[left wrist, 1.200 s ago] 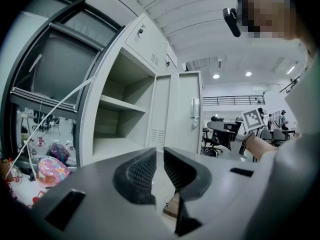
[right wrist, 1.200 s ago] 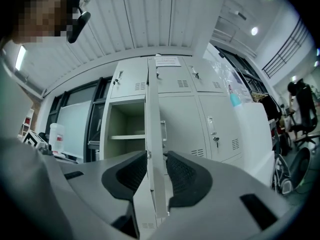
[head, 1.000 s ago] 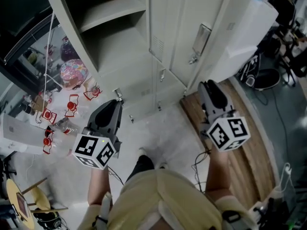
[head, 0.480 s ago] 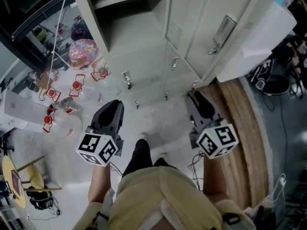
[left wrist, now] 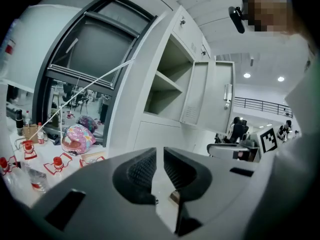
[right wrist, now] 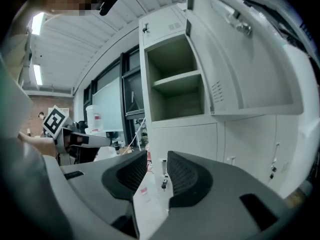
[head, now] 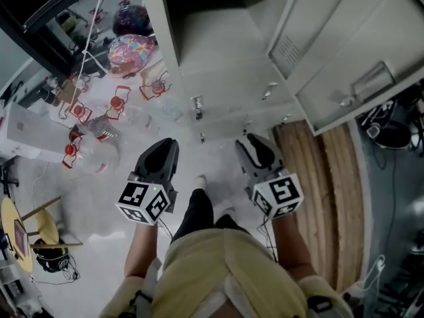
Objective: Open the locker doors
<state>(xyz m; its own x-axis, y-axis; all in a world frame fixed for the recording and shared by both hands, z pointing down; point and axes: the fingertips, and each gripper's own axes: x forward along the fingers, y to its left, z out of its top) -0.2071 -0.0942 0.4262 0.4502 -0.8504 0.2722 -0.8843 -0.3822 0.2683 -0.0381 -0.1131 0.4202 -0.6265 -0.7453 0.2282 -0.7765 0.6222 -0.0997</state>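
**Lower doors shut, both tongs empty before the locker**

The pale grey metal locker (head: pixel 225 78) stands straight ahead of the person, at the far edge of the white floor (head: pixel 212 154). One upper door (head: pixel 331 38) is swung out to the right, baring a shelved compartment. Three lower doors (right wrist: pixel 182 141) show shut in the right gripper view, each with a small upright latch. The nearest latch (head: pixel 197 106) lies ahead, between the two grippers, with its long axis vertical. The left gripper (head: pixel 165 148) and right gripper (head: pixel 246 142) both point at the locker from well short of it. Their jaws are slightly apart on nothing, the left pair narrower. The right gripper looks better placed, since that latch sits in line with its jaw gap. Several red-capped clear bottles (head: pixel 99 128) lie on the floor's left side.
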